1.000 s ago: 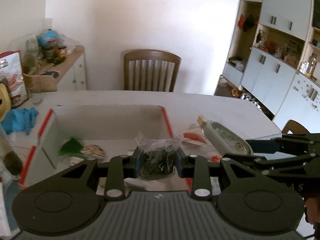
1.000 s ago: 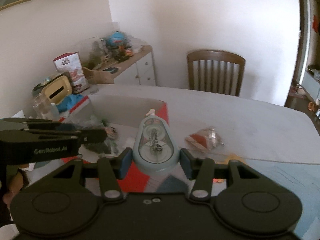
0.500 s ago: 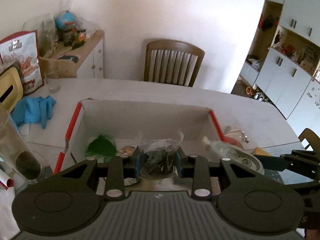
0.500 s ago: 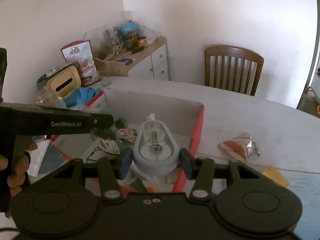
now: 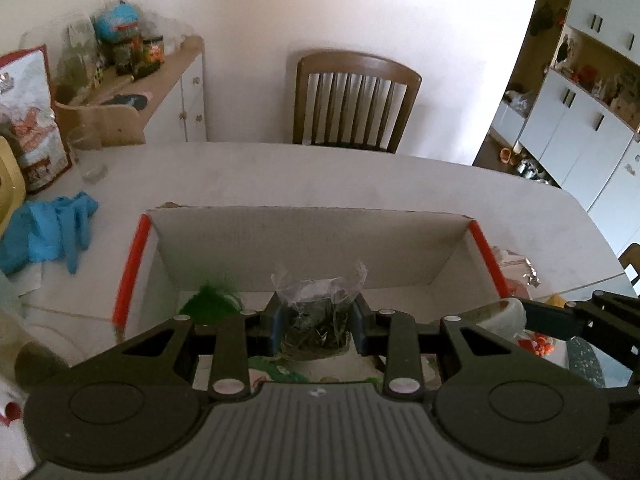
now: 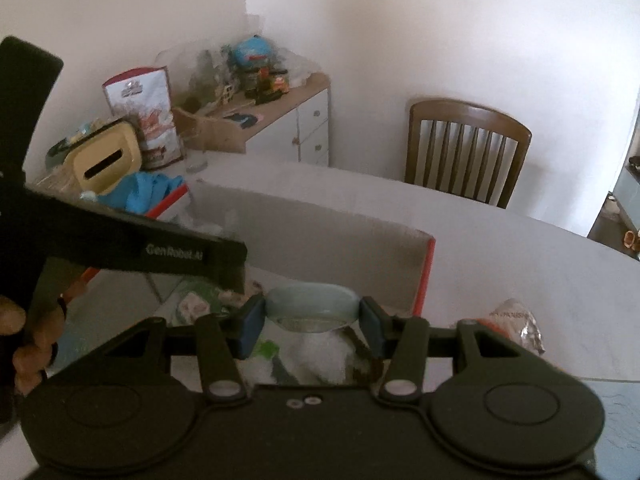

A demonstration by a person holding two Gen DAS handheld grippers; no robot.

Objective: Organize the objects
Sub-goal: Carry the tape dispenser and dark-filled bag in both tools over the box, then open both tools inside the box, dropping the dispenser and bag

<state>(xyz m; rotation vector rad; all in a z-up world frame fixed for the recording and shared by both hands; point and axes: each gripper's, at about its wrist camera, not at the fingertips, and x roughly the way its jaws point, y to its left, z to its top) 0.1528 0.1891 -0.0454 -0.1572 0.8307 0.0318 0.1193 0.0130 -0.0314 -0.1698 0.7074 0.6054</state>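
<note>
My left gripper [image 5: 317, 322] is shut on a clear plastic bag of dark dried leaves [image 5: 316, 320], held over the inside of an open cardboard box with red edges [image 5: 308, 240]. My right gripper [image 6: 312, 320] is shut on a pale blue correction-tape dispenser [image 6: 312, 306], also above the box [image 6: 320, 232], near its right wall. In the left wrist view the dispenser [image 5: 496, 314] and the right gripper's body show at the right edge. In the right wrist view the left gripper's body [image 6: 120, 240] crosses the left side, a hand [image 6: 28, 344] holding it.
Inside the box lie a green tuft [image 5: 212, 300] and several small packets. On the table: blue gloves [image 5: 48, 232], a silver-red wrapper [image 6: 516, 326], a glass [image 5: 86, 152], a snack bag [image 5: 28, 120]. A wooden chair [image 5: 356, 100] stands behind; a cluttered sideboard [image 6: 256, 108] at left.
Both grippers moved forward and down over the box while keeping their loads. The box now fills more of both views, and the dispenser looks tilted more steeply downward.
</note>
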